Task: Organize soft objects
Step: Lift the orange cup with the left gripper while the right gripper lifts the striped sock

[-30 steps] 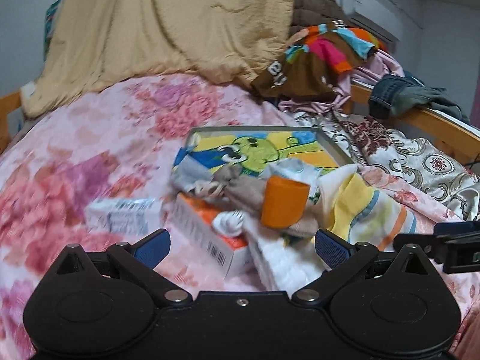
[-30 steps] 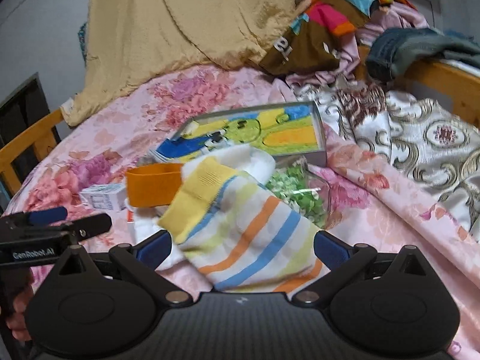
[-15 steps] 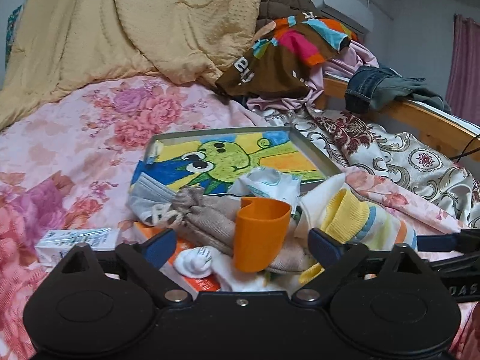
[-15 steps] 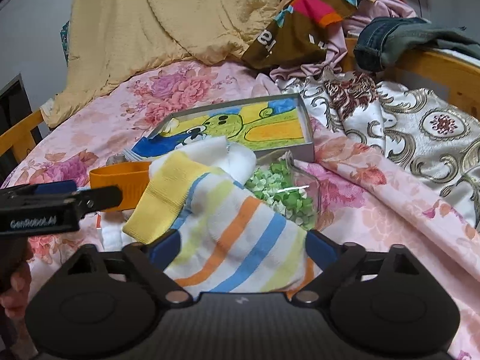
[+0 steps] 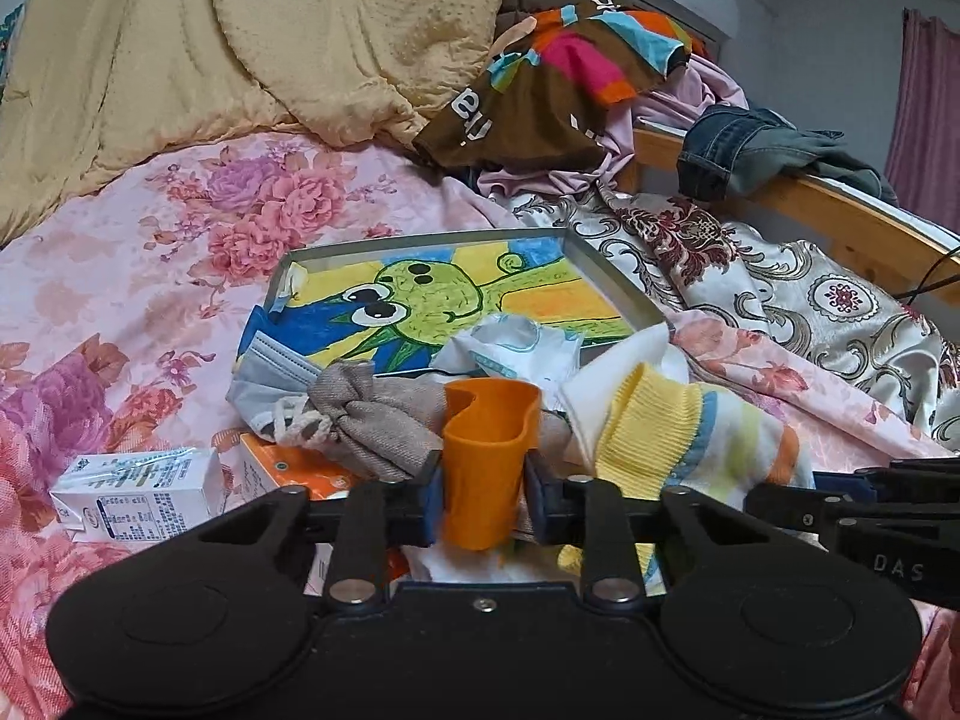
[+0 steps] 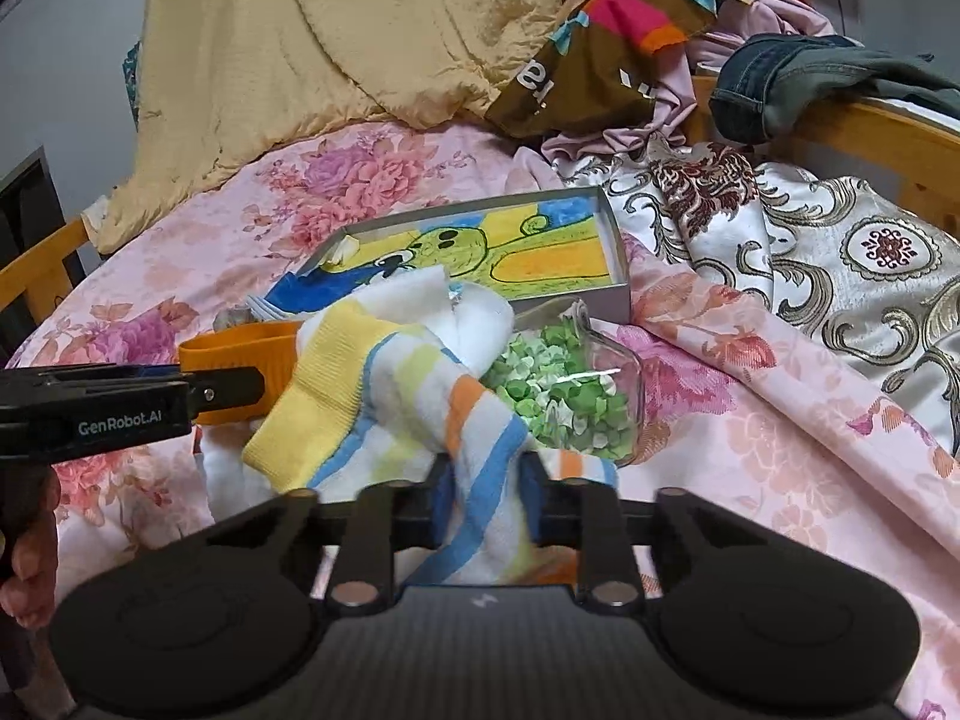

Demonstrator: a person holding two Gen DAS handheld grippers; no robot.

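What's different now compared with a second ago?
Both grippers were wide open; now they are closing on things. The left gripper pinches the orange cup, and the right gripper pinches the striped sock. The picture tray and milk carton lie where they were.

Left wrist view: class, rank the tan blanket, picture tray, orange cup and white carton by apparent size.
1. tan blanket
2. picture tray
3. orange cup and white carton look alike; nearness blurs ranking.
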